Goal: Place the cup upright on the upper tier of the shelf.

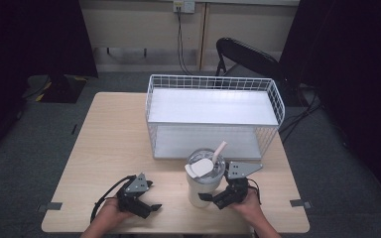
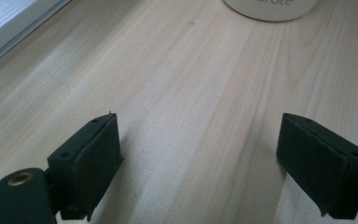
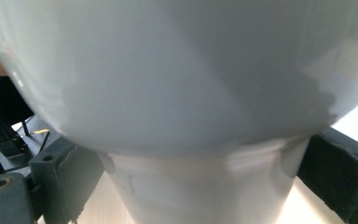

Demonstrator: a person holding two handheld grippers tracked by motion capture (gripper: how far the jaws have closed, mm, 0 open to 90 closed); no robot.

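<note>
Tumbler, smooth and top-heavy, sits gripped low by right tongs; left tongs spread, empty.

Only lettering visible: grey print on the white tumbler, low on its wall just above the base in the left gripper view. Cut off by the frame edge; can't read it reliably.

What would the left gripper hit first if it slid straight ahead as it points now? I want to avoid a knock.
Probably the white tumbler: its base sits ahead of the open left gripper, slightly off-centre, across bare table. Depth is uncertain.
</note>
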